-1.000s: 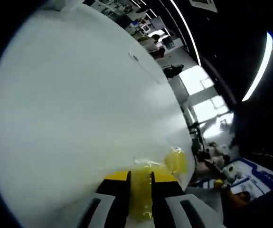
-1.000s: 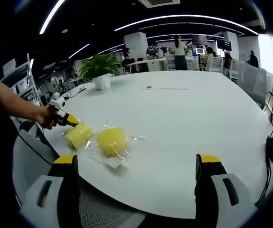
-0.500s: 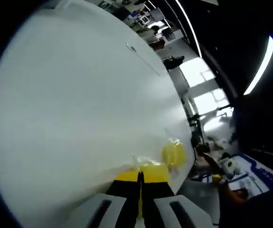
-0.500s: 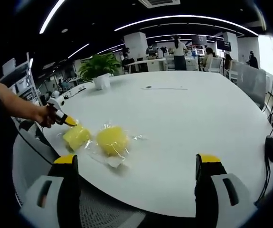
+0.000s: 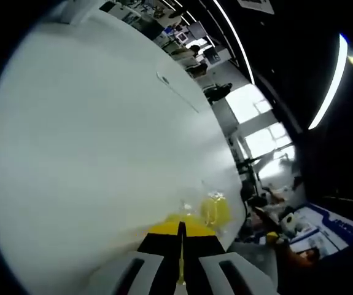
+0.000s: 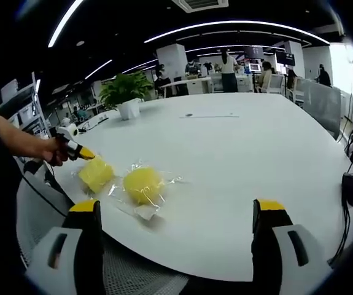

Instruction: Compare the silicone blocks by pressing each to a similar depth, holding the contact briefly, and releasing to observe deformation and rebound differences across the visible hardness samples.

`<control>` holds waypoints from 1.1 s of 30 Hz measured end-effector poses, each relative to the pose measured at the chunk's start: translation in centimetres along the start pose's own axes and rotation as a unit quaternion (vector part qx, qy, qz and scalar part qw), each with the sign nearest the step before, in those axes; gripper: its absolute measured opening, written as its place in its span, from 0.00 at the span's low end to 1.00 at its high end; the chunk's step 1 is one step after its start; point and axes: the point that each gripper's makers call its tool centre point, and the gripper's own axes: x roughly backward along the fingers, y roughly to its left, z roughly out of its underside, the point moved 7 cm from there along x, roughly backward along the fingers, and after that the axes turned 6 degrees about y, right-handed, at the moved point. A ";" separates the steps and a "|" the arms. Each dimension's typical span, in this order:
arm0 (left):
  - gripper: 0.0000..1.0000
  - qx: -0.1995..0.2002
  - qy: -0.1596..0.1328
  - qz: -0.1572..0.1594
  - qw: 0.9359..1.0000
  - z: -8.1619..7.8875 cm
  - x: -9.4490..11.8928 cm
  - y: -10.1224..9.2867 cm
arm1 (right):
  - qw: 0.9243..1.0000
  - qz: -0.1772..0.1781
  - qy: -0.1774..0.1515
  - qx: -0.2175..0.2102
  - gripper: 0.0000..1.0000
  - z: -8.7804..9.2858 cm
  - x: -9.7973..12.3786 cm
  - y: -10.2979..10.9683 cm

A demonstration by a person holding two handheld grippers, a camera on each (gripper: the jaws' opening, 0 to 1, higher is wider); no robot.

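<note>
While the right gripper (image 6: 175,246) waits with its jaws spread wide and nothing between them, the left gripper (image 6: 88,154) meets the first of two samples on a large round white table (image 6: 244,160). That sample, a pale yellow squarish silicone block in clear wrap (image 6: 96,174), lies near the table's edge closest to the person, just beside a rounder yellow silicone block in a clear plastic bag (image 6: 142,184). In the left gripper view the yellow-tipped jaws are brought together with no gap between them, and a sliver of the squarish block (image 5: 188,219) shows just beyond their tips; whether the tips are pressed into it or merely touching cannot be told. The rounder block (image 5: 215,210) sits a little farther along the table's edge. A potted green plant (image 6: 124,92) stands at the table's far side. The step in hand looks like the press-and-hold on the first block; the next move likely calls for lifting clear to watch the rebound, then matching that depth on the rounder block.
</note>
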 end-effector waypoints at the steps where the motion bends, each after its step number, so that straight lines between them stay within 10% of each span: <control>1: 0.00 -0.003 -0.002 0.000 1.000 -0.1 0.1 -0.1 | 1.000 0.000 0.001 0.001 0.96 -0.1 -0.1 0.0; 25: 0.00 -0.139 -0.056 0.023 0.988 -3.9 1.9 -7.3 | 1.000 -0.015 -0.015 0.016 0.96 -1.4 0.2 0.7; 33: 0.00 -0.234 -0.091 0.013 0.968 -5.9 3.2 -11.5 | 0.999 -0.036 -0.026 0.022 0.96 -2.3 -0.1 2.0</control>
